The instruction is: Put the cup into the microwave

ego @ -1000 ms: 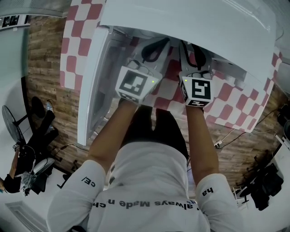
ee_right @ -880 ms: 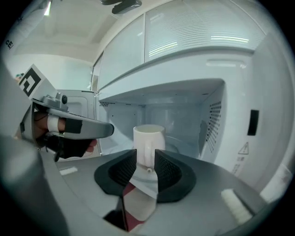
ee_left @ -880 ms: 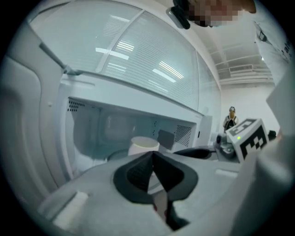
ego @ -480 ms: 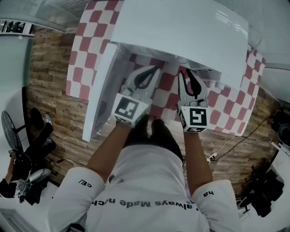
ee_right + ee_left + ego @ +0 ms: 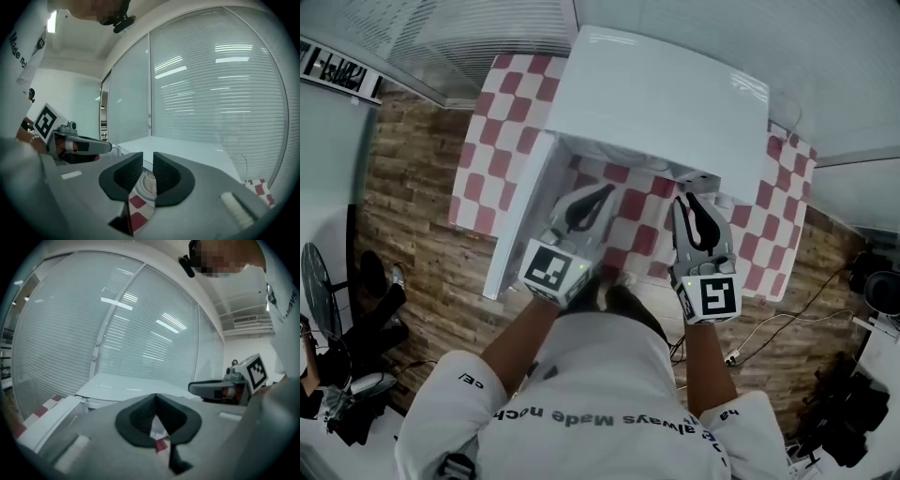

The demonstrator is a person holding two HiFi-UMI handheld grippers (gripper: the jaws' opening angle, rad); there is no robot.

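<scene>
Side by side, a person's two bare forearms reach out from short white sleeves, elbows bent close to the body. Each hand holds its tool level over the near edge of the counter, which is covered in red-and-white checked cloth.

Both tools point toward the white microwave, whose door hangs swung out on the left.

The left tongs are closed tip to tip, and only a sliver of cloth shows behind them. The right tongs are parted by a narrow slot and grip nothing.

Through that slot the white cup stands upright on the checked cloth, just beyond the tips and untouched. Whether it sits inside the oven's mouth cannot be told.

Each tool carries a cube with a square black-and-white marker, the left cube tilted and the right cube facing up.

Dark print runs across the shirt, reading upside down from above. The words "always Made" are legible, and the rest is cut off.
</scene>
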